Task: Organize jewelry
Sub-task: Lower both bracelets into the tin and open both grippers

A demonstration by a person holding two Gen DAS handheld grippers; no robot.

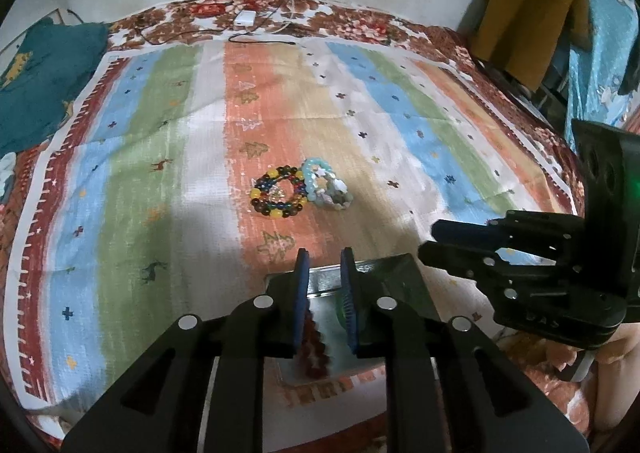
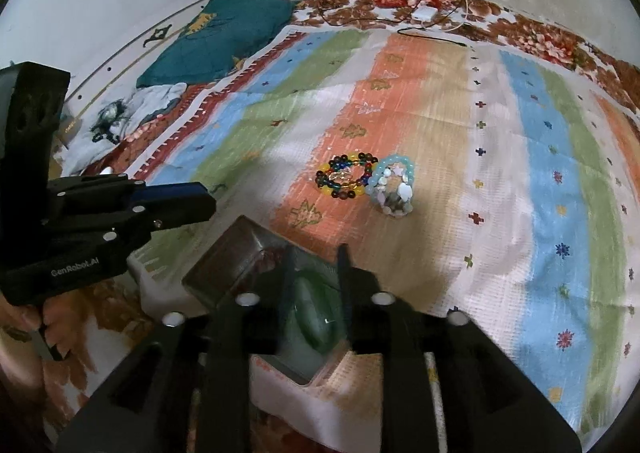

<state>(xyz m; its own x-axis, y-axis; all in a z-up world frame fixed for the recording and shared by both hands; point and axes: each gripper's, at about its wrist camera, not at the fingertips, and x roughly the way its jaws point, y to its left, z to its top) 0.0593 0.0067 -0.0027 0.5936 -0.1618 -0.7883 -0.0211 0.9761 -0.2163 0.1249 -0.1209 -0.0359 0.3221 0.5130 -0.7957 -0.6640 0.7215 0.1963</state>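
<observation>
A clear box point(image 2: 236, 253) sits on the striped cloth near its front edge. In it lie a green bangle point(image 2: 316, 317) and a dark red bead bracelet point(image 1: 316, 349). My left gripper point(image 1: 323, 253) hangs over the box with its blue pads a little apart, the red bracelet just below them and untouched. My right gripper point(image 2: 316, 251) is also open, its fingers astride the bangle without pressing it. Farther out on the cloth a multi-coloured bead bracelet point(image 1: 255, 195) point(image 2: 320, 178) lies touching a pale blue and white one point(image 1: 338, 186) point(image 2: 404, 191).
The striped cloth point(image 1: 168, 181) covers a floral bedspread point(image 1: 352, 23). A teal pillow point(image 2: 216, 41) lies at the far left, and a white charger point(image 1: 245, 18) with cables sits by the wall. A mustard cloth point(image 1: 532, 9) hangs at the right.
</observation>
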